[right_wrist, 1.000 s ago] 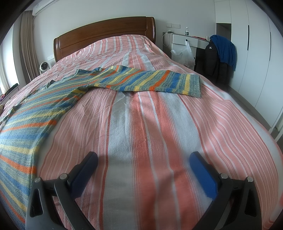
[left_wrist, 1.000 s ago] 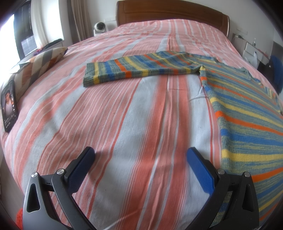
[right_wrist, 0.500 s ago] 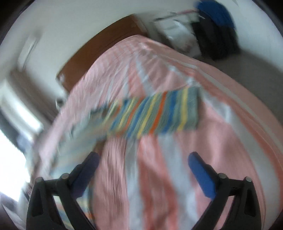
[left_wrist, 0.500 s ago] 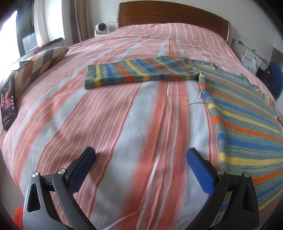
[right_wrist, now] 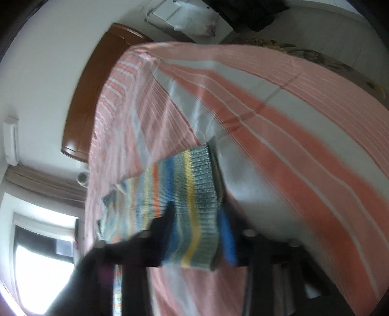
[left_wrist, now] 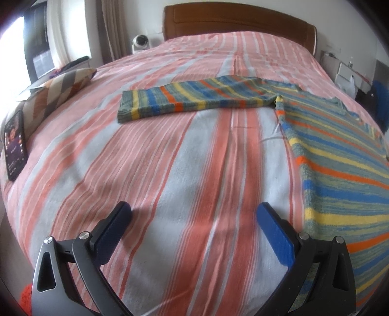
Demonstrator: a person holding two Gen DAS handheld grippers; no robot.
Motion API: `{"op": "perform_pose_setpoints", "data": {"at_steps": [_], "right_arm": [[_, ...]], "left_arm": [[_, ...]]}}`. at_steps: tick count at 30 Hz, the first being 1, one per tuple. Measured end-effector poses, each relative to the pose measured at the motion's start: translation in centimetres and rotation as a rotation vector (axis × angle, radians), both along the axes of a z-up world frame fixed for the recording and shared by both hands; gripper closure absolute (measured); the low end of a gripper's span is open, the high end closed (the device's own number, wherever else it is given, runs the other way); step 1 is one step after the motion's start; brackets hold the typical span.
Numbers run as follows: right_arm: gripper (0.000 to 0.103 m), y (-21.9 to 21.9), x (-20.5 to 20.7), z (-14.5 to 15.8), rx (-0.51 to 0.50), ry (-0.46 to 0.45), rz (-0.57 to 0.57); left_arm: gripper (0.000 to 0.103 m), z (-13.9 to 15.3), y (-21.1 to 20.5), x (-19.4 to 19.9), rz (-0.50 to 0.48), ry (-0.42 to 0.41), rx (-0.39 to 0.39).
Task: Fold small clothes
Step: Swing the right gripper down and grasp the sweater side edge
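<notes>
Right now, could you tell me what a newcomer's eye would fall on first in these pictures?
The striped knit sweater stands out, spread on the pink-and-white striped bedspread, one sleeve stretched across toward a phone at the bed's left edge. In the blurred, tilted right wrist view, the right tongs straddle the other sleeve's cuff. The left tongs hover open over bare bedspread.

Left wrist view: sweater [left_wrist: 340, 155] lies flat on bed [left_wrist: 170, 170], body at right, one sleeve [left_wrist: 194, 99] stretched leftward across bed. Headboard [left_wrist: 238, 21] behind. Pillow [left_wrist: 56, 90] at left edge; phone [left_wrist: 15, 143] before it. Right wrist view (blurred): sleeve cuff [right_wrist: 204, 194] lies btwn right gripper [right_wrist: 197, 218] fingers.
</notes>
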State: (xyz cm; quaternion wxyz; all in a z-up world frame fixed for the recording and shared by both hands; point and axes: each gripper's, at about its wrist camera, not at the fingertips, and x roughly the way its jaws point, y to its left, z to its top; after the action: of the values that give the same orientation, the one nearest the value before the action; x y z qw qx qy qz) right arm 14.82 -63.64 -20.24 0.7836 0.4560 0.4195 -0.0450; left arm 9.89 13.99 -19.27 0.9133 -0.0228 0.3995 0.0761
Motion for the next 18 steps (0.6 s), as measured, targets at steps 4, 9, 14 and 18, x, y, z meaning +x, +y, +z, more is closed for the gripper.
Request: {"op": "perform_pose_setpoints", "data": {"at_steps": [4,9,14,18], "right_arm": [[0.101,1.1,0.5,1.0,-0.08,0.024,0.001],[0.101,7.8,2.5,10.7,-0.267,-0.137,0.139],[0.101,20.1,7.7,18.3,-0.289,-0.28,0.382],[0.1,31.4,11.8,18.3,-0.295,-0.301,0.566]], "left_arm": [[0.0,0.0,0.0,0.0,0.0,0.001,-0.004],[0.0,-0.1,-0.1,0.0,0.0,0.001,-0.006],[0.0,-0.1,-0.1,-0.1,-0.002,0.004,-0.021],[0.0,0.0,0.0,-0.2,-0.008,0.003,-0.025]]}}
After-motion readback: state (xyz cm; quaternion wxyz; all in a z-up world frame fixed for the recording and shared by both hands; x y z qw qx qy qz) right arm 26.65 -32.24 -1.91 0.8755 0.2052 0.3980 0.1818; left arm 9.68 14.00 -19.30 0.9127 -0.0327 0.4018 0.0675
